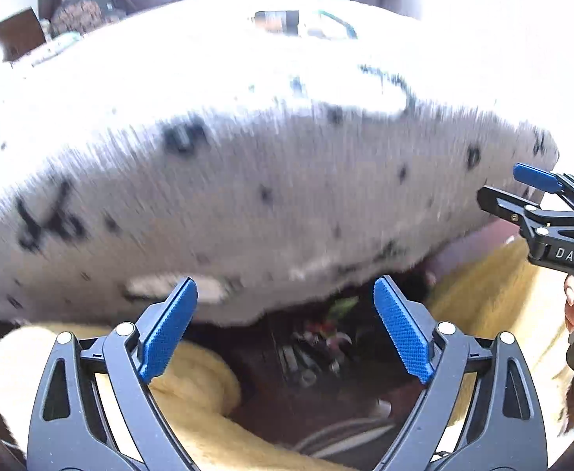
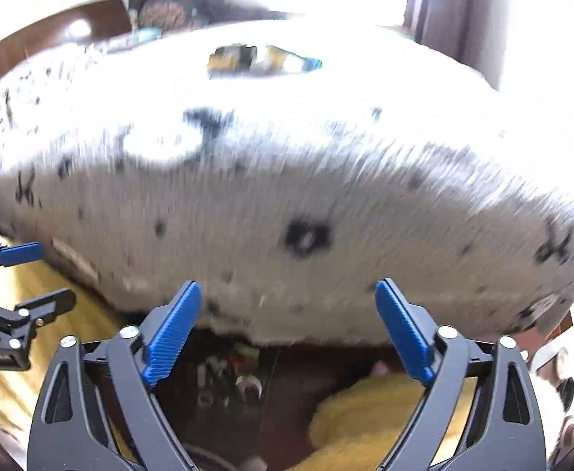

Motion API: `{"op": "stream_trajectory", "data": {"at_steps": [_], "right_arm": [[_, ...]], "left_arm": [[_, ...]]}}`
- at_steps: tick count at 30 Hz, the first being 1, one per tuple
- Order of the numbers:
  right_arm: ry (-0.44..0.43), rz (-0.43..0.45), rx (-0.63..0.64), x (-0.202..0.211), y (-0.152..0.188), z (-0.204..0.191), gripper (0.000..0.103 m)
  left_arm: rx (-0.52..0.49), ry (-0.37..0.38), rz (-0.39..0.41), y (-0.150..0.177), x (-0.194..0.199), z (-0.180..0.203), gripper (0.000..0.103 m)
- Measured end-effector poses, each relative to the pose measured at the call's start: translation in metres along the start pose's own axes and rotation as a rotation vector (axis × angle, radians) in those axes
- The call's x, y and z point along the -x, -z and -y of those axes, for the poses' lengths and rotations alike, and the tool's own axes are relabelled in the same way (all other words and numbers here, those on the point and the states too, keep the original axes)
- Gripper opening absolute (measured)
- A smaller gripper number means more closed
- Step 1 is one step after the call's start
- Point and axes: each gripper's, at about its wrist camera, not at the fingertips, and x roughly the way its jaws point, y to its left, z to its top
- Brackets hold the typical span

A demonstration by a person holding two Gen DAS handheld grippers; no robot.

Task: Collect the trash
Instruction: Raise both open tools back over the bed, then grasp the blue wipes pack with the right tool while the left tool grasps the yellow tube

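Both views are pretty smeared, but a big rounded white surface (image 1: 271, 180) with fuzzy black speckles fills most of each. The left gripper (image 1: 285, 325) and right gripper (image 2: 288, 329) are both spread wide with nothing between their ribbed blue pads. The trash looks like crumpled wrappers (image 1: 318, 337) on the dark floor below the white edge, beside a fluffy yellow blanket (image 1: 192, 392).

Right wrist view. The right gripper (image 2: 288, 329) is seen with jaws spread wide and nothing between them, before a blurred white, black-speckled cover (image 2: 287, 196). The left gripper (image 2: 31, 274) is seen at left, also open. Yellow fabric (image 2: 369, 420) lies below.
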Motion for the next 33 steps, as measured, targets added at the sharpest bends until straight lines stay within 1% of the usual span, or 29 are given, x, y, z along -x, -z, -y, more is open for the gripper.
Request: {"op": "stream_trajectory", "data": {"at_steps": [4,8,13,18,22,26,30,33], "right_arm": [[0.036,0.092,-0.009,0.020,-0.025,0.013,0.093],[0.076,0.169,-0.024,0.028,-0.050,0.017,0.099],[0.095,0.204,-0.010,0.028,-0.077,0.025,0.099],[0.080,0.199,-0.008,0.012,-0.102,0.027,0.099],[0.079,0.173,-0.009,-0.012,-0.118,0.026,0.099],[0.057,0.124,-0.008,-0.049,-0.138,0.028,0.099],[0.070,0.088,-0.006,-0.086,-0.159,0.032,0.099],[0.047,0.065,-0.034,-0.113,-0.177,0.038,0.099]], "left_arm": [[-0.016,-0.043,0.080,-0.026,0.019,-0.006,0.089],[-0.005,-0.086,0.136,-0.050,0.029,-0.012,0.091],[-0.007,-0.106,0.166,-0.071,0.028,-0.023,0.092],[-0.007,-0.126,0.171,-0.097,0.017,-0.035,0.092],[-0.011,-0.113,0.157,-0.114,0.001,-0.037,0.092],[-0.014,-0.108,0.132,-0.131,-0.022,-0.039,0.092],[-0.014,-0.096,0.101,-0.148,-0.046,-0.039,0.092],[-0.017,-0.104,0.089,-0.163,-0.061,-0.040,0.092]]}}
